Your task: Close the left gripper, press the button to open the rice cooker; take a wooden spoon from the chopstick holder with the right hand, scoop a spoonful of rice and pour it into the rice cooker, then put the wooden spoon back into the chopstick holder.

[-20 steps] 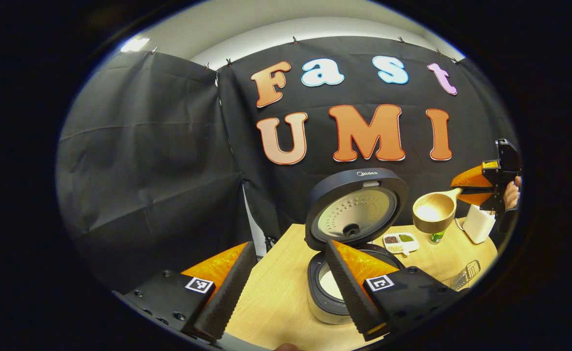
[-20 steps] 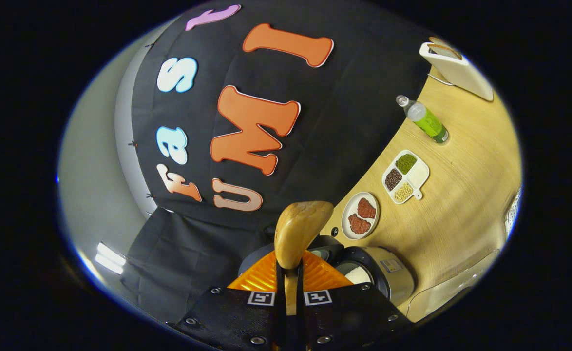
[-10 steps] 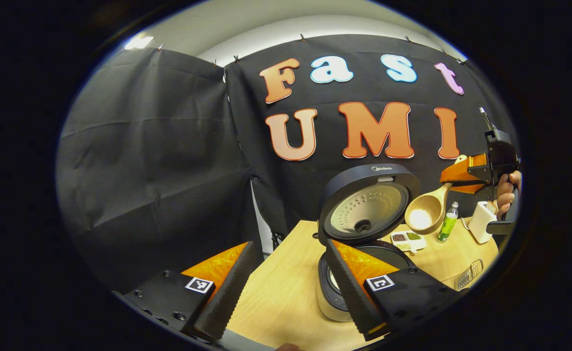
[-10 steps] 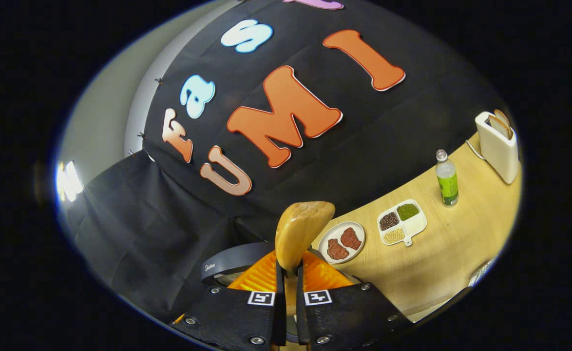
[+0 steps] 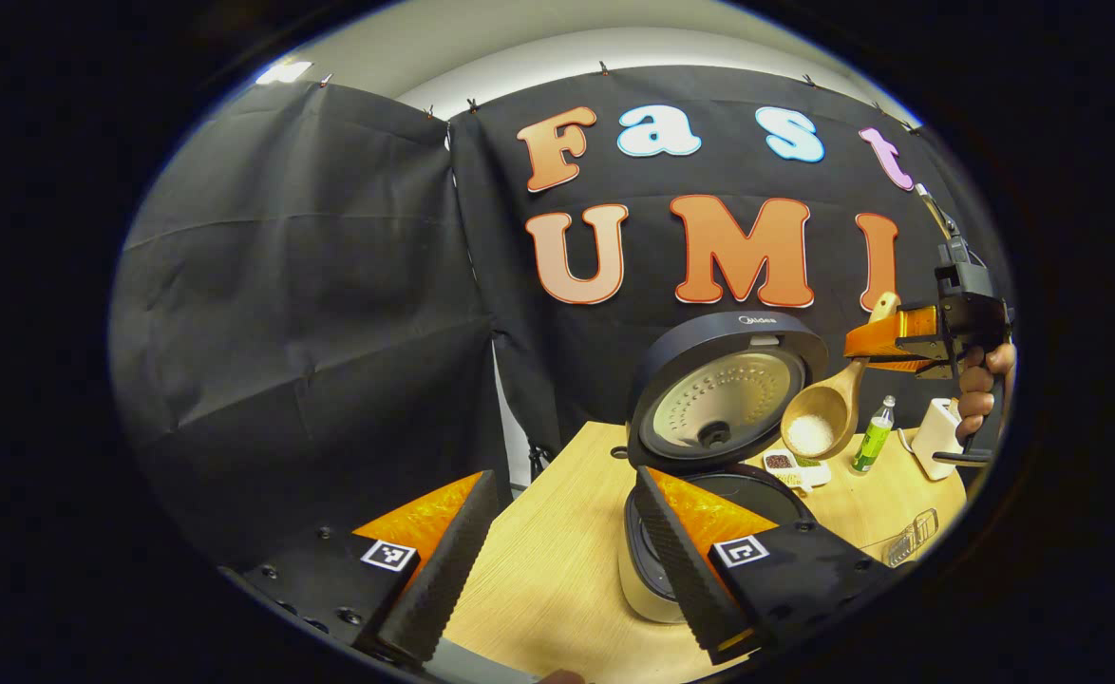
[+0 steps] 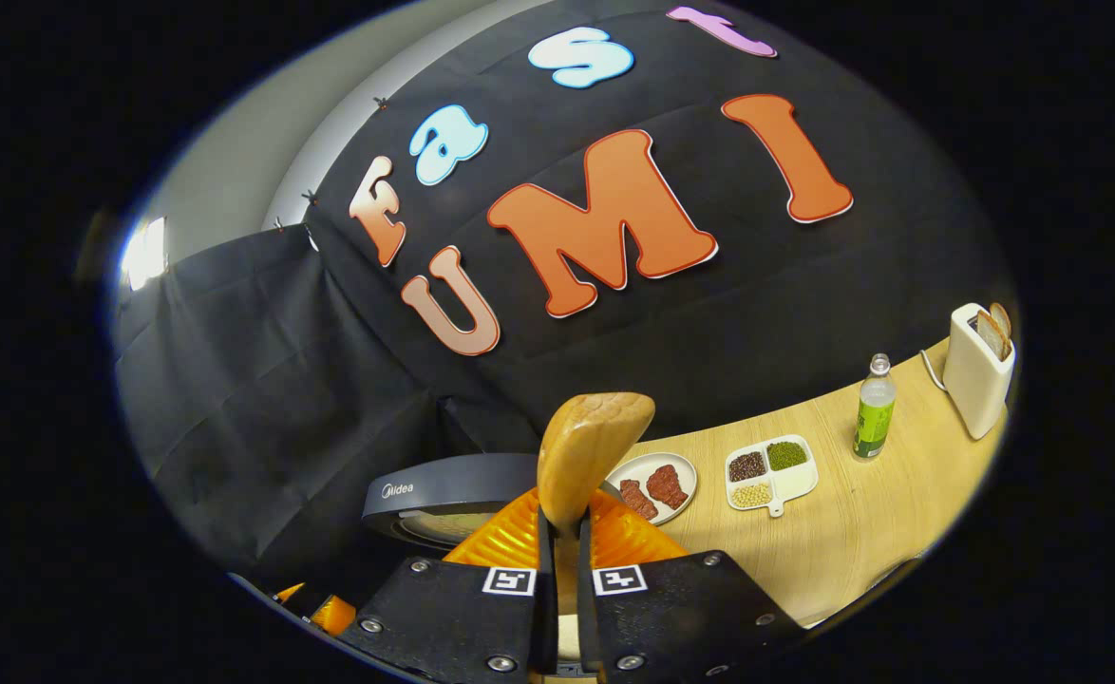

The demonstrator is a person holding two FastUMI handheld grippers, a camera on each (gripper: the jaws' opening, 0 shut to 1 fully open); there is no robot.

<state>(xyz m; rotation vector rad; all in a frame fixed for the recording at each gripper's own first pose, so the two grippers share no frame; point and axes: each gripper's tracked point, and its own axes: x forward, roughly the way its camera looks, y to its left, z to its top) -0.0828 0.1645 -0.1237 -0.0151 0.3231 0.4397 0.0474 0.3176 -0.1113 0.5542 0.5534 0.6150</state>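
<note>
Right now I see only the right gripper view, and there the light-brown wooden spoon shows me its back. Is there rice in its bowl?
Observer: Yes. In the left gripper view the wooden spoon faces the camera, with a small heap of white rice in its bowl.
Operator: Is the cooker fully open?
Observer: Yes. The dark round lid stands up and shows its perforated inner side above the pale rice cooker body.
Operator: Where is the spoon relative to it?
Observer: It shows beside the lid's right edge, above the table; I cannot judge the depth.
Operator: And the left gripper?
Observer: The left gripper is open and holds nothing.
</note>
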